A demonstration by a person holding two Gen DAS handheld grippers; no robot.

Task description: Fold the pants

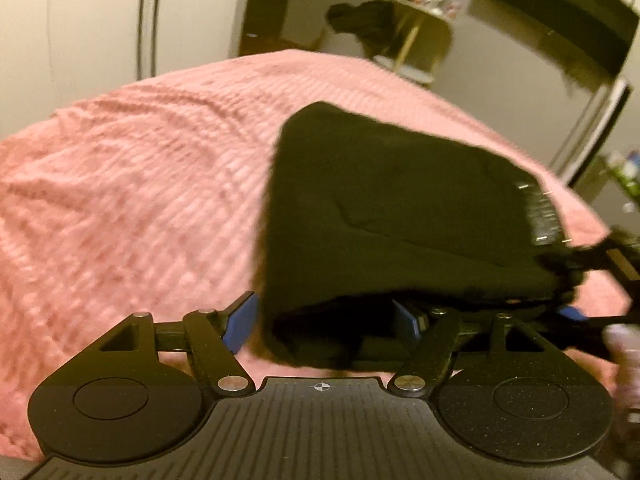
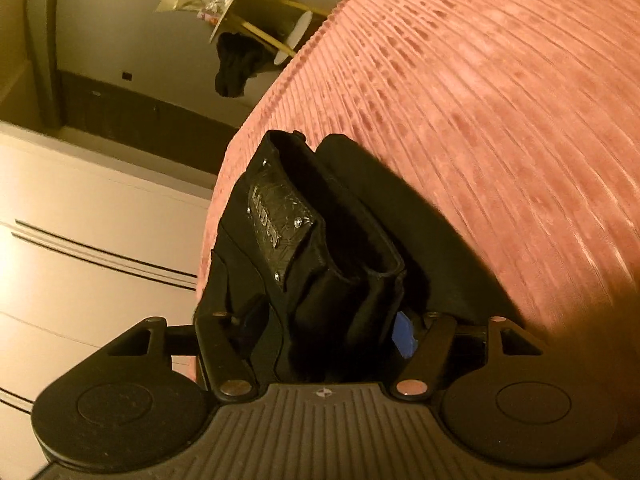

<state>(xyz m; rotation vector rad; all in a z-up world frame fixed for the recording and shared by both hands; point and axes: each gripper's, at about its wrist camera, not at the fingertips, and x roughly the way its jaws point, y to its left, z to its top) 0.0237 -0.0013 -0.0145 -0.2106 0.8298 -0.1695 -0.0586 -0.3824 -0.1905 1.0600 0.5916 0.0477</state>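
Pants [image 1: 400, 216], black and folded into a thick bundle, lie on a pink ribbed blanket [image 1: 140, 184] spread over a bed, with the near end of the bundle lifted off the cover. The left hand-held gripper [image 1: 324, 322] sits wide apart, its blue pads [image 1: 240, 322] on either side of the lower edge of the cloth; one pad shows clear of the fabric on the left, while the other is half hidden under the fold, so the pants rest between the fingers without being pinched. The right hand-held gripper [image 2: 320, 332] is clenched on the waistband end of the pants [image 2: 320, 240], the cloth bunched tight between its fingers with only a sliver of blue pad [image 2: 402, 334] showing. A leather patch [image 2: 280, 220] with metal rivets is sewn onto the waistband just ahead of that grip. Beyond the bed stands a small gold-legged side table [image 1: 420, 20] with a dark garment [image 1: 364, 20] draped over it, and white cupboard doors [image 2: 80, 240] line the wall
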